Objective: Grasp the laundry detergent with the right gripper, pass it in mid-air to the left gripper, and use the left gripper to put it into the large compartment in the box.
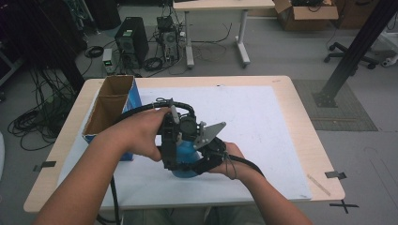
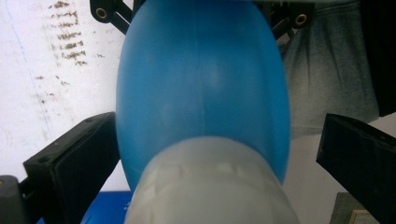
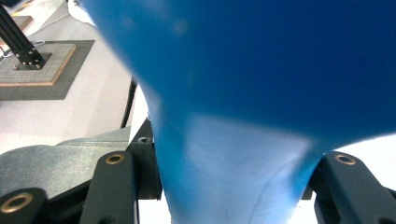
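A blue plastic bottle (image 1: 184, 159) with a whitish cap is held between both hands above the white mat, near the table's front edge. My right gripper (image 1: 190, 168) comes in from the right and is shut on it; in the right gripper view the blue body (image 3: 233, 70) is squeezed between the two black jaws (image 3: 231, 175). My left gripper (image 1: 170, 159) points down beside it. In the left gripper view the bottle (image 2: 201, 84) and its cap (image 2: 210, 186) lie between the jaws of that gripper (image 2: 217, 126), which stands open, its right jaw clear of the bottle.
An open cardboard box (image 1: 110, 105) with a blue side stands at the table's left. The white mat (image 1: 267, 126) covers most of the wooden tabletop (image 1: 312, 140). A thin wooden strip (image 1: 318, 184) lies at the front right corner. Cables and a computer tower (image 1: 131, 40) sit on the floor beyond.
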Tool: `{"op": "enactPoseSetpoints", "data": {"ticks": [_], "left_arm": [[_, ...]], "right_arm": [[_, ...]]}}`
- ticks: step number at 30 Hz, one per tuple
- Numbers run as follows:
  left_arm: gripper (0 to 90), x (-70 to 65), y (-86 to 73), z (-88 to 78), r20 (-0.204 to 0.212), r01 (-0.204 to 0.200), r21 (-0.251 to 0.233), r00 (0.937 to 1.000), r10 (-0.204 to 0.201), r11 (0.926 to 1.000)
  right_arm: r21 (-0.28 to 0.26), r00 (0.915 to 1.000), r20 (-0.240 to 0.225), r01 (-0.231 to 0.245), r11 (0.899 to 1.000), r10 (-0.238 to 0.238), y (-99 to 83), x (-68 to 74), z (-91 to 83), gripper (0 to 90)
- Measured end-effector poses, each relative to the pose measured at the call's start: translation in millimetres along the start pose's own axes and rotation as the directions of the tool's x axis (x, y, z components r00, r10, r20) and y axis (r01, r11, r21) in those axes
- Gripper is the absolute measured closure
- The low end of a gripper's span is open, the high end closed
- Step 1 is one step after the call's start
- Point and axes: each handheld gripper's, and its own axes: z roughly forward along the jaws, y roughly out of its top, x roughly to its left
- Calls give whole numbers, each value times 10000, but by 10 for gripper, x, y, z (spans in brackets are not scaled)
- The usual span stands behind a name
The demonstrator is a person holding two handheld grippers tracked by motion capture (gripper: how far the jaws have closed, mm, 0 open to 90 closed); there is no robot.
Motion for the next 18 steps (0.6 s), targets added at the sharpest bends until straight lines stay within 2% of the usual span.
{"op": "enactPoseSetpoints", "data": {"ticks": [1, 3, 9, 12, 18], "left_arm": [[2, 1, 0, 1, -19, 26, -26, 10000, -26, 10000], [4, 4, -2, 1, -65, 0, -57, 10000, 0, 10000], [24, 7, 4, -2, -230, 27, -191, 9997, -31, 9998], [44, 5, 10, -4, -244, -10, -170, 9997, 6, 9999], [79, 14, 7, -7, -354, 58, -130, 9994, -63, 9999]], "right_arm": [[52, 9999, 53, 103, 9999, -103, 0, -8, 1, 452], [35, 10000, 1, -9, 10000, 9, 4, -1, 7, 452], [34, 10000, 79, 61, 10000, -61, -4, -9, 20, 452], [15, 10000, 24, -78, 10000, 78, -6, -3, 24, 451], [2, 10000, 68, 31, 10000, -31, -6, -4, 25, 452]]}}
